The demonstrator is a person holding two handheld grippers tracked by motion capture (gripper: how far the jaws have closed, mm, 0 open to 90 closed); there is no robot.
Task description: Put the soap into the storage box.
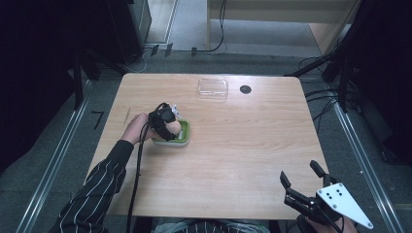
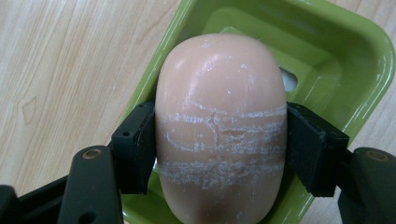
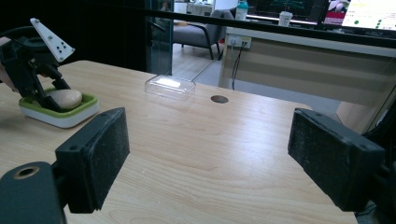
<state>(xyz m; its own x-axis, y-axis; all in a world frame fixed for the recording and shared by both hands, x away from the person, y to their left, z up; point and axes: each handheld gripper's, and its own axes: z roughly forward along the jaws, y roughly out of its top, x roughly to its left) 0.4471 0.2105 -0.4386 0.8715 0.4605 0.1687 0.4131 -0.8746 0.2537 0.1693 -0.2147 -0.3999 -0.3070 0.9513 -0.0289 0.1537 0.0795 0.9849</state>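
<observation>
Two grippers are working from the high view: the left gripper (image 1: pixel 167 120) is reaching into the green dish (image 1: pixel 183 137) mid-table, the right gripper (image 1: pixel 302 183) idling released near the front edge. Left gripper view: jaws are clamping the pink soap (image 2: pixel 219 121) over the dish; lifting or releasing probably comes next. Right gripper view: the clear lid (image 3: pixel 170 87) is lying well apart, likely awaiting pickup

counter (image 1: pixel 252 145): light wood-grain top, rounded corners, standing on grey floor | green soap dish (image 1: pixel 183 138): sitting directly on counter, left of centre | clear plastic lid (image 1: pixel 213 89): lying flat near far edge, well apart from dish | dark round hole (image 1: pixel 245 89): showing in counter top just beside lid, on its right
</observation>
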